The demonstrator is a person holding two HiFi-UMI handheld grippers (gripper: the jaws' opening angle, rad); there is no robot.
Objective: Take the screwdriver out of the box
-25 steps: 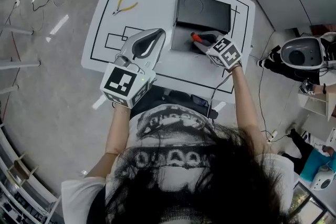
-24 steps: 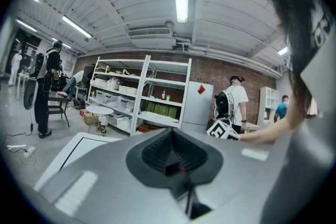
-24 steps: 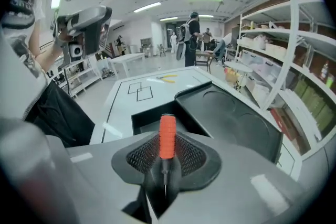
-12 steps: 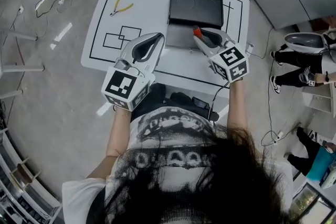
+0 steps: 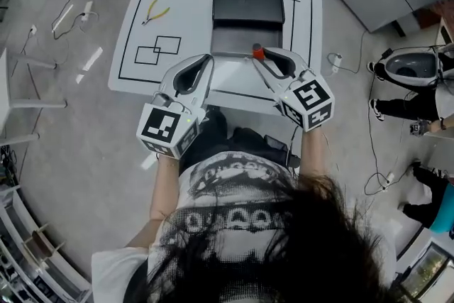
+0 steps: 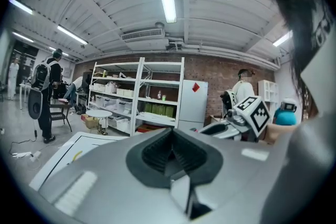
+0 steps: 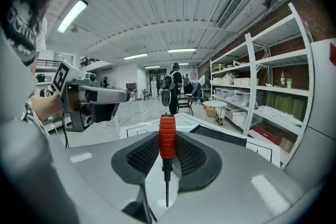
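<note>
My right gripper [image 7: 167, 150] is shut on the red handle of a screwdriver [image 7: 167, 136], whose thin dark shaft points back toward the camera. In the head view the screwdriver [image 5: 258, 52] is held in the air by the right gripper [image 5: 261, 59], in front of the open black box [image 5: 248, 5] at the table's far side. The left gripper [image 5: 206, 59] hovers to the left at about the same height, over the white table [image 5: 142, 60]. Its jaws [image 6: 170, 152] are shut with nothing between them.
Yellow-handled pliers [image 5: 152, 10] lie at the table's far left, near drawn black rectangles [image 5: 157, 50]. Cables and a power strip lie on the floor to the left. White shelving [image 6: 137, 97] and people stand in the room behind the table.
The right gripper has lifted the screwdriver up out of the box and drawn it back toward the person. The left gripper has shifted a little to the right.
</note>
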